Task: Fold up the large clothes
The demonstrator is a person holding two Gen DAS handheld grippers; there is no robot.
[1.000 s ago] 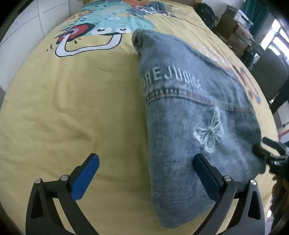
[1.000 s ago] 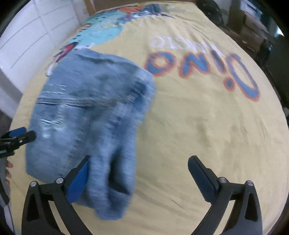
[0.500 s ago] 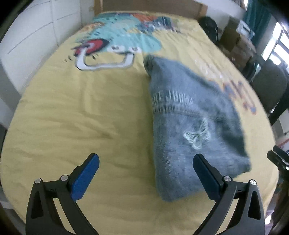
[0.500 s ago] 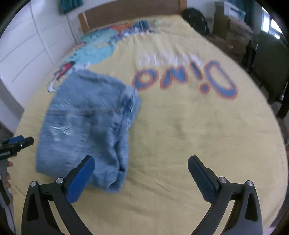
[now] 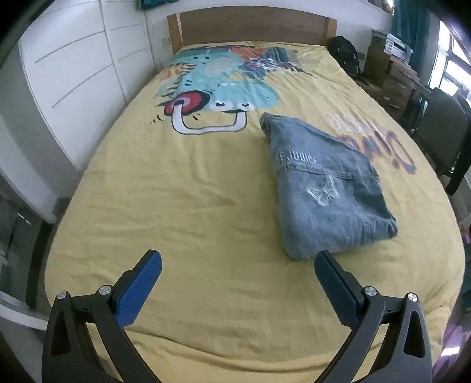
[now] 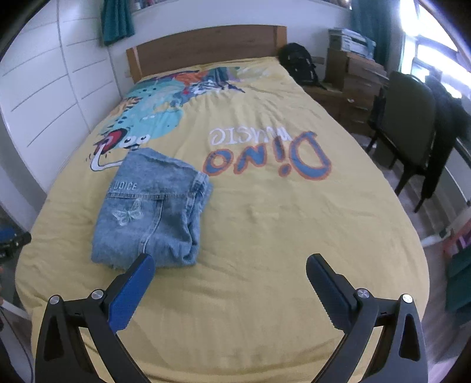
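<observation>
A light-blue denim garment [image 5: 323,188] lies folded into a compact rectangle on the yellow bed cover [image 5: 188,200], a white butterfly and lettering on its top face. In the right wrist view the same folded denim [image 6: 153,209] sits left of centre. My left gripper [image 5: 238,266] hangs open above the foot of the bed, with the denim's near corner just beyond its right finger. My right gripper [image 6: 229,269] is open too, its left finger overlapping the denim's near edge in the picture, well above it. Neither holds anything.
The bed has a wooden headboard [image 5: 250,26] and a dinosaur print. White cupboard doors [image 5: 70,64] line the left side. A dark chair [image 6: 409,123], stacked boxes [image 6: 353,67] and a black backpack [image 6: 300,67] stand to the right. The other gripper's tip [image 6: 14,241] shows at the left edge.
Both grippers have pulled back and up from the denim, which now looks smaller and farther away. The garment itself lies as it did. The fingers stayed open.
</observation>
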